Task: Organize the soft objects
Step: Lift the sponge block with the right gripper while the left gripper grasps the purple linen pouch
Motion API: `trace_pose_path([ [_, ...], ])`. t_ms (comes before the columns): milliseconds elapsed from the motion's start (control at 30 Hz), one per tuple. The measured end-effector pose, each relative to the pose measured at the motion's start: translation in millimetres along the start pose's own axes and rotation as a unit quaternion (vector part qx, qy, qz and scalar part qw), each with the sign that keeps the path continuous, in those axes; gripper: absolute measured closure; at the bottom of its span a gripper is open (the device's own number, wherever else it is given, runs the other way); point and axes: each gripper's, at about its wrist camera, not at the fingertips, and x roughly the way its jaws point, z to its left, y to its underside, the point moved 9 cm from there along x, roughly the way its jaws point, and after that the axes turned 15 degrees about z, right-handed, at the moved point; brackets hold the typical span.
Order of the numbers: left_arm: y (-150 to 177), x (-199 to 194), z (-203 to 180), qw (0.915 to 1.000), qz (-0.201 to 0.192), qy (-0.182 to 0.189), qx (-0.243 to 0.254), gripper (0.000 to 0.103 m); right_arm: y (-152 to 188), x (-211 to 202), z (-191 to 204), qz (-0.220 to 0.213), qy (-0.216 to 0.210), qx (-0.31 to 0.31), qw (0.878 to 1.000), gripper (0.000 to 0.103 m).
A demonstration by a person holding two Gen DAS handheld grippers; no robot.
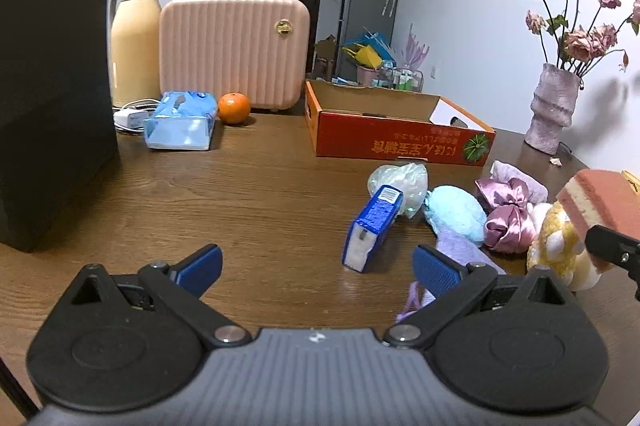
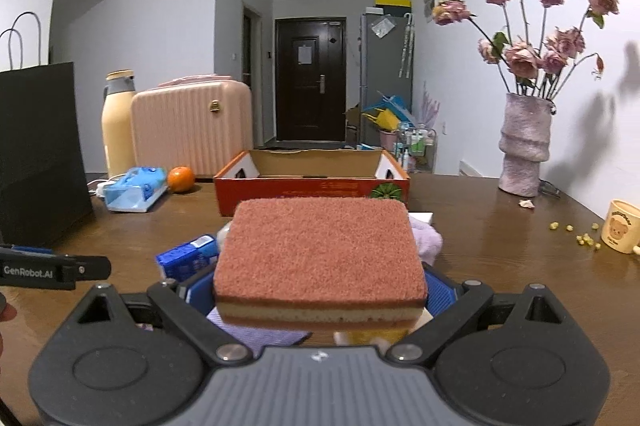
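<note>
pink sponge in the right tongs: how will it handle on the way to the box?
The pink sponge looks like layered foam, so probably light and squashy; the right tongs may sink in. It juts forward past the pads without drooping, so fairly stiff. Its rough top suggests little slip. Dropping it into the orange box should be harmless.

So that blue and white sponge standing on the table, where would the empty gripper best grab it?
Probably across its two broad faces, coming from the near end. The blue sponge stands on edge, narrow end toward the open left gripper, with bare table on its left.
</note>
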Motion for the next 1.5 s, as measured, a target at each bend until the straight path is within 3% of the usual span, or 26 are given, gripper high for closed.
trace_pose_path([
  [367, -2, 17, -44, 0.9985, 0.025, 0.019, 0.044, 0.000, 1, 8, -30, 0.003, 0.005, 0.019, 1.000, 0.005],
  [833, 11, 60, -103, 0.9911, 0.085, 0.038, 0.095, 0.000, 13, 22, -76, 0.011, 0.015, 0.052, 0.998, 0.005],
  [1267, 31, 99, -120, 0.9842, 0.137, 0.026, 0.108, 0.000, 16, 39, -97, 0.022, 0.026, 0.047, 0.998, 0.005],
  [1500, 32, 104, -123, 0.9843, 0.131, 0.022, 0.116, 0.000, 13, 43, -99, 0.022, 0.027, 0.032, 0.999, 0.005],
])
